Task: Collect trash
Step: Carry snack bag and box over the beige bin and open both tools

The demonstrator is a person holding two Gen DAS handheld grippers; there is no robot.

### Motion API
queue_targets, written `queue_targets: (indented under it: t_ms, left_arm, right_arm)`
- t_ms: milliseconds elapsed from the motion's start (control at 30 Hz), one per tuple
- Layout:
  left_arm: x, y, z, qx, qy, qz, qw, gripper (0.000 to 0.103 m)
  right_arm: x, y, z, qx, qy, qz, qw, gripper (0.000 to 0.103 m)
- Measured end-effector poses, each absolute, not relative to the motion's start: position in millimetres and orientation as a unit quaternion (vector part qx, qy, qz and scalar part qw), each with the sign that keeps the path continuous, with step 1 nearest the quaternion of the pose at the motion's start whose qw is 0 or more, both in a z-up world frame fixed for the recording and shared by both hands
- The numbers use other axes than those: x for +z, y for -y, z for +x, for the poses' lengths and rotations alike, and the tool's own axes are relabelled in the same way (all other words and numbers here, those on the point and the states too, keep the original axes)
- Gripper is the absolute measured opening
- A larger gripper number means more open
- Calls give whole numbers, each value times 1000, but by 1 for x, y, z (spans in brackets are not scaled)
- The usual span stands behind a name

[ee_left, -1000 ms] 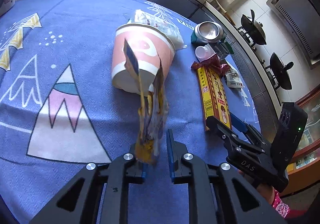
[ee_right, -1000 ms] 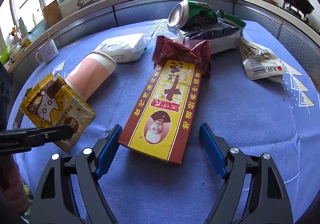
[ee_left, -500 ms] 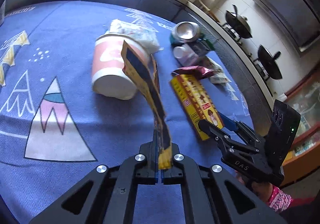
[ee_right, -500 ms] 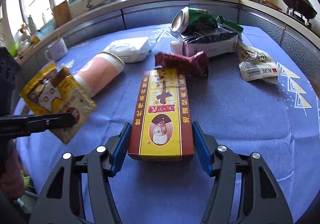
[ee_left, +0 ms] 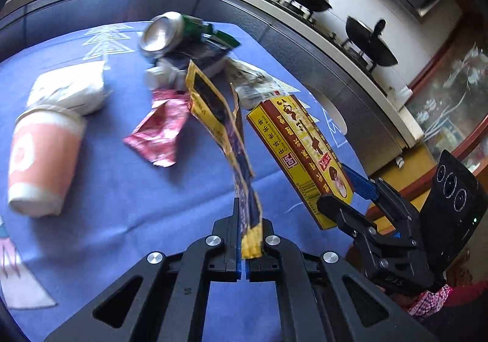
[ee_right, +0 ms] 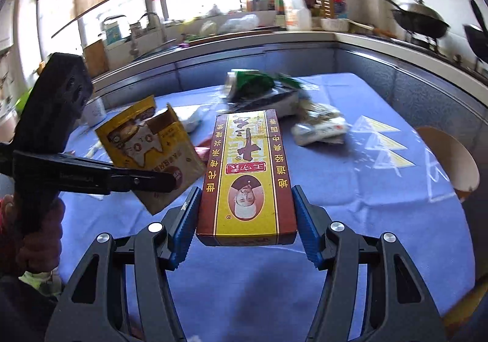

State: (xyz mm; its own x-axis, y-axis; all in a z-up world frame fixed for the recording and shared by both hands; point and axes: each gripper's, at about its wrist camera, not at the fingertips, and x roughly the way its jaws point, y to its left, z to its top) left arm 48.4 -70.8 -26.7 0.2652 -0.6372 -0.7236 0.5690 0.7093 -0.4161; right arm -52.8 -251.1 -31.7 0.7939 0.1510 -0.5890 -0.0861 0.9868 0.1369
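Observation:
My left gripper (ee_left: 243, 220) is shut on the lower end of a torn yellow snack packet (ee_left: 213, 110), which stands up from the jaws above the blue tablecloth (ee_left: 152, 204). In the right wrist view the same packet (ee_right: 149, 143) hangs from the left gripper (ee_right: 170, 181) at the left. My right gripper (ee_right: 246, 198) is shut on a long yellow-and-brown carton (ee_right: 247, 165), with its blue pads pressed on both long sides. The carton (ee_left: 302, 149) is held clear of the table, tilted, in the right gripper (ee_left: 341, 186).
On the cloth lie a pink paper cup (ee_left: 39, 159) on its side, a red wrapper (ee_left: 161, 131), a white packet (ee_left: 70, 88), a crushed can (ee_left: 164, 34) on dark bags, and a white wrapper (ee_right: 320, 128). A wooden stool (ee_right: 451, 159) stands at the table's right edge.
The left jaws shut on the yellow packet and the right jaws shut on the carton. Both grippers then rose, lifting packet and carton off the table.

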Motion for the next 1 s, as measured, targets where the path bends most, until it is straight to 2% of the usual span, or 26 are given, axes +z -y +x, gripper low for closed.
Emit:
queue_targets:
  t_ms: [100, 233, 500, 633, 833, 900, 933, 967, 1000]
  left_arm:
    - [-27, 104, 61, -394, -484, -16, 781, 2]
    - [-20, 156, 76, -422, -482, 19, 767, 2]
    - [-6, 309, 108, -493, -476, 94, 722, 2]
    - [-10, 388, 126, -505, -481, 121, 706, 2]
    - [-30, 465, 144, -498, -499, 149, 693, 2]
    - [-37, 486, 148, -482, -502, 167, 698, 12]
    - [-40, 493, 151, -467, -504, 175, 705, 25]
    - [-42, 496, 154, -451, -506, 176, 714, 31]
    - [-41, 496, 156, -446, -508, 171, 717, 31]
  right_arm:
    - [-42, 292, -44, 38, -334, 120, 934, 58]
    - [-38, 345, -40, -7, -316, 162, 935, 58]
    - [-46, 485, -26, -114, -320, 264, 903, 58]
    - [-50, 539, -17, -150, -322, 289, 889, 58]
    - [-59, 578, 10, -180, -327, 281, 884, 59]
    - [-64, 589, 15, -190, -334, 261, 885, 63]
    - [-64, 590, 14, -199, -335, 253, 886, 64]
    - [-63, 589, 13, -204, -329, 247, 888, 67]
    - [-61, 589, 11, -207, -319, 245, 892, 67]
